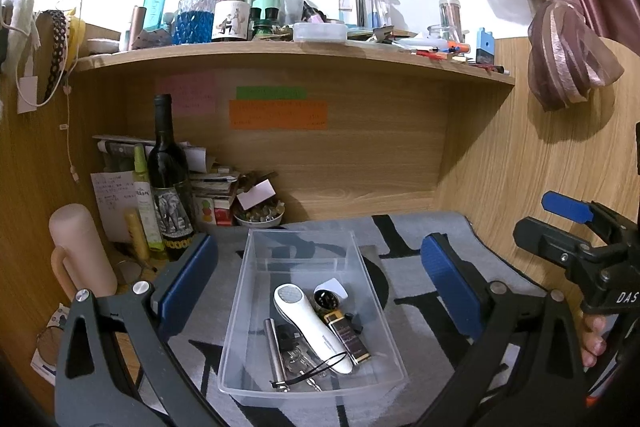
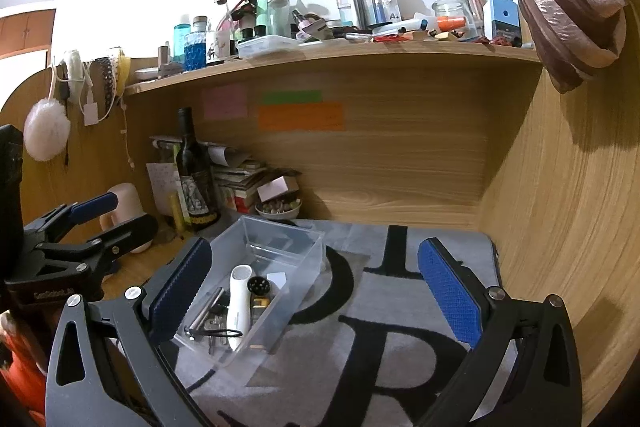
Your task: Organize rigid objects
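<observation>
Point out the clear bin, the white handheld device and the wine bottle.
clear bin [image 1: 394, 311], left wrist view, right wall.
white handheld device [image 1: 310, 327], left wrist view, mid-body.
wine bottle [image 1: 168, 163], left wrist view, dark shoulder.

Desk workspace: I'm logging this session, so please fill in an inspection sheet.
Surface: grey mat with black lettering on a wooden desk.
Job's things: clear bin on the mat holds a white handheld device, metal tube, keys and a dark rectangular lighter-like item.
Clutter: wine bottle, paper stack, pink cup; crowded shelf above.
Grippers: left hand-held gripper and right hand-held gripper both open, empty.
Cables: white cord hanging at left.
Surroundings: sticky notes, tied curtain.
</observation>
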